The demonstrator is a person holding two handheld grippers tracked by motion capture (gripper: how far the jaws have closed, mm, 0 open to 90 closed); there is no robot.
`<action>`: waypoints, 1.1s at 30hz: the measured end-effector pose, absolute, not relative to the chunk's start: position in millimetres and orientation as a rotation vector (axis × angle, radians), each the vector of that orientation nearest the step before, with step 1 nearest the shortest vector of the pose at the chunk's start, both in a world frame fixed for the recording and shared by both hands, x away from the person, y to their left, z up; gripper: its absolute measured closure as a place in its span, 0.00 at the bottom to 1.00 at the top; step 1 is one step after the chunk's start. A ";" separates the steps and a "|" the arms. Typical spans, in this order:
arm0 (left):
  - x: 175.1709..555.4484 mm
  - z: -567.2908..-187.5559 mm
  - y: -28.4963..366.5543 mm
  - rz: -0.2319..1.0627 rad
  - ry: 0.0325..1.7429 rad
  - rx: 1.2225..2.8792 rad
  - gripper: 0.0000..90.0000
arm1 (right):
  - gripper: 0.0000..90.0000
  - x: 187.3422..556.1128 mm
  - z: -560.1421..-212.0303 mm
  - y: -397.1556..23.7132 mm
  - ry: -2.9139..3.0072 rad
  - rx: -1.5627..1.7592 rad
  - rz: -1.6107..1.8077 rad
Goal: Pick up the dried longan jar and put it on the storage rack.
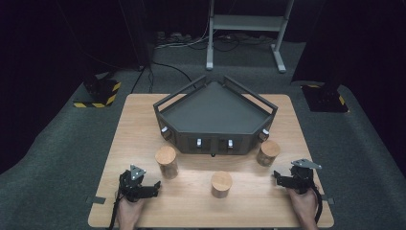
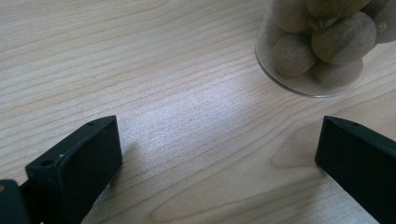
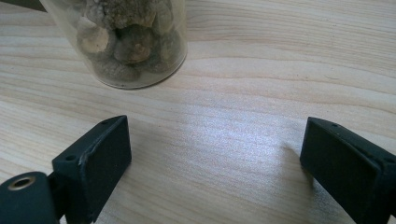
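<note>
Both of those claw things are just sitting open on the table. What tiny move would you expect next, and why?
Probably the left gripper eases forward toward the left jar. Its jaws stand wide open with nothing between them, and that jar stands upright just ahead of it on the table, in front of the dark tray.

Two black handheld grippers, left gripper (image 1: 154, 184), right gripper (image 1: 276, 176), grey three-cornered top plates, trailing black cables, blocky jaws

Light wooden table (image 1: 143, 115), pale grain, standing on grey carpet (image 1: 52, 153). Dark five-sided tray (image 1: 215, 112) with railed walls sits at table's far middle. Three clear jars with wooden lids in front of it: left jar (image 1: 166, 161), middle jar (image 1: 221, 184) nearest front edge, right jar (image 1: 268, 152) just beside tray's corner. Jars hold brown round lumps.
</note>
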State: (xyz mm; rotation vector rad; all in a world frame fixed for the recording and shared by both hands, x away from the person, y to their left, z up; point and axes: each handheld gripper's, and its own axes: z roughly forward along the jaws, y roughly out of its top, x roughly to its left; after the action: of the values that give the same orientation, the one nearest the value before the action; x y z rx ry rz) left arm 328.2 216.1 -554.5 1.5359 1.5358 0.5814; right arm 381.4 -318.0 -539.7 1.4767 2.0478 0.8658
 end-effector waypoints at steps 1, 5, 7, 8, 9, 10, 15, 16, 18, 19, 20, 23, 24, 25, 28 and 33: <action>328.1 -554.4 216.4 0.581 1.536 1.541 0.01 | 0.09 381.3 -539.7 -317.8 2.047 1.479 0.866; 328.1 -554.4 216.7 0.578 1.532 1.540 0.01 | 0.09 381.2 -539.7 -317.7 2.047 1.477 0.866; 328.1 -554.2 217.2 0.573 1.531 1.538 0.01 | 0.09 381.0 -539.7 -317.5 2.047 1.476 0.864; 328.2 -554.0 217.2 0.568 1.531 1.528 0.01 | 0.09 380.9 -539.7 -317.4 2.046 1.476 0.864; 328.0 -553.6 217.3 0.560 1.532 1.525 0.00 | 0.09 380.9 -539.7 -317.4 2.045 1.476 0.864; 327.6 -552.7 217.7 0.544 1.530 1.521 0.00 | 0.09 380.9 -539.7 -317.4 2.045 1.477 0.864; 322.6 -547.7 216.8 0.495 1.498 1.502 0.00 | 0.09 380.8 -539.7 -317.3 2.044 1.479 0.863; 320.1 -544.5 215.5 0.480 1.480 1.488 0.00 | 0.09 380.8 -539.7 -317.3 2.043 1.479 0.863; 318.7 -541.6 215.0 0.461 1.466 1.480 0.01 | 0.09 380.9 -539.7 -317.3 2.043 1.481 0.863; 318.3 -539.8 213.5 0.450 1.459 1.466 0.01 | 0.09 380.9 -539.7 -317.3 2.042 1.483 0.864; 318.0 -538.8 212.6 0.445 1.454 1.462 0.01 | 0.09 380.9 -539.7 -317.3 2.042 1.483 0.862; 317.8 -537.3 209.0 0.435 1.438 1.471 0.02 | 0.09 380.8 -539.7 -317.3 2.042 1.483 0.862; 318.9 -537.8 204.3 0.434 1.433 1.482 0.02 | 0.09 380.8 -539.7 -317.3 2.042 1.482 0.862; 318.9 -537.8 204.3 0.434 1.433 1.482 0.02 | 0.09 380.8 -539.7 -317.3 2.041 1.483 0.862; 320.9 -539.8 195.4 0.424 1.428 1.503 0.02 | 0.09 380.8 -539.7 -317.3 2.041 1.483 0.862; 323.3 -539.2 188.2 0.398 1.420 1.512 0.03 | 0.09 380.6 -539.8 -317.1 2.039 1.485 0.862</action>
State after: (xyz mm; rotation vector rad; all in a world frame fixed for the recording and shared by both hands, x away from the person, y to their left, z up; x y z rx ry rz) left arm 323.3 188.2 -539.2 1.5121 1.4204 0.3980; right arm 380.6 -317.1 -539.8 1.4850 2.0390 0.8616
